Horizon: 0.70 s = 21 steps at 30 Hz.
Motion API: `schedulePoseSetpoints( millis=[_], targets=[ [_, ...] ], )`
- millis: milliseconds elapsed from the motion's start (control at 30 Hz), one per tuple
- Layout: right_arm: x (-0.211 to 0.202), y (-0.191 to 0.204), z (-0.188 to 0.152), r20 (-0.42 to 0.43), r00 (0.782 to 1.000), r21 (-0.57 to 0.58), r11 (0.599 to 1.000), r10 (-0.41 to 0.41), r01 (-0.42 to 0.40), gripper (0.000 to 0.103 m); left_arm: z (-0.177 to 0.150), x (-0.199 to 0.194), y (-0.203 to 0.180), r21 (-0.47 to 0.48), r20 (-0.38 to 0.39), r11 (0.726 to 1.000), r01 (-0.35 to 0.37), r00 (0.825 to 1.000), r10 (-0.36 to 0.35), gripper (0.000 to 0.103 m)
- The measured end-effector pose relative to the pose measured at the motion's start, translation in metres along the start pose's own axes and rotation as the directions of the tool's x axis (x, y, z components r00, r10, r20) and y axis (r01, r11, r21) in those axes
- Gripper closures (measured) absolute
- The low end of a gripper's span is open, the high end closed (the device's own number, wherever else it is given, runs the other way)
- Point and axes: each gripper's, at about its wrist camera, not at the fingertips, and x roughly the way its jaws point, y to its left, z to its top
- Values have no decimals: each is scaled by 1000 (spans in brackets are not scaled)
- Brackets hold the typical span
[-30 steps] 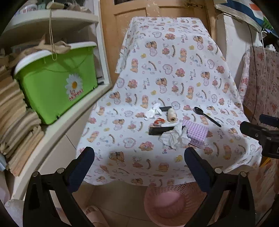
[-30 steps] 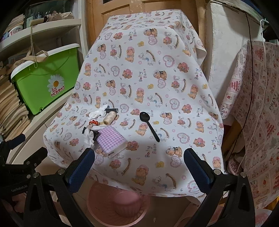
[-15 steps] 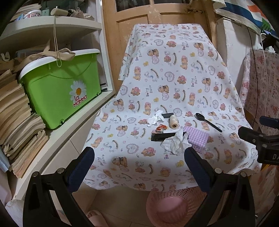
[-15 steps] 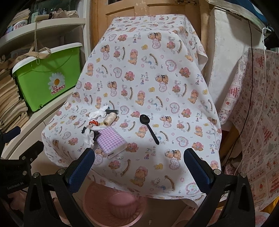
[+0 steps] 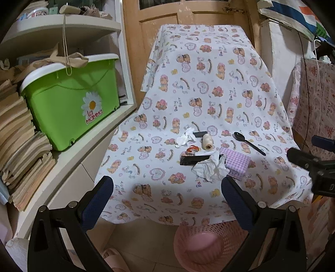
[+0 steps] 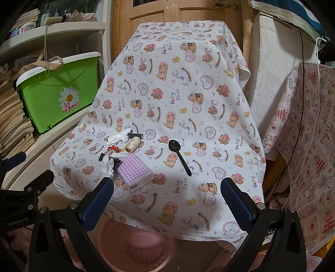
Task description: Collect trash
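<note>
On the bear-print tablecloth lie a crumpled white tissue, a smaller white wad, a black strip, a red-white wrapper, a thread spool, a black plastic spoon and a lilac checked box. The same items appear in the right wrist view: tissue, wad, spoon, box. A pink basket stands on the floor under the table's near edge. My left gripper and right gripper hover open and empty, short of the table.
A green lidded bin sits on white shelving at the left, beside stacked papers. A wooden door stands behind the table. Patterned cloth hangs at the right with a black cable. A slipper lies on the tiled floor.
Both grippers have pulled back and risen slightly, so the table items sit lower and smaller in each view. Both stay open. Nothing on the table has moved.
</note>
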Motion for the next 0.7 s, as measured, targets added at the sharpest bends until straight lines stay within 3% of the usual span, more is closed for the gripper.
schedulePoseSetpoints(
  millis=[100,467,567,700],
  targets=[
    [-5,-2,3,34,999,11,1000,7,-7,0,1,1,6,-45,-17,998,53,998,-54,1],
    [-2,-5,3,1,1000,19,1000,7,-7,1,0,1,4,-48,-12,999,1,1000,-1,1],
    [-3,-3,1,-2,1000,9,1000,9,-9,8,2,-2,5,-48,10,998,-34,999,34,1],
    [-4,0,0,-3,1000,-2,1000,13,-13,9,2,1,5,-39,2,999,-34,999,34,1]
  ],
)
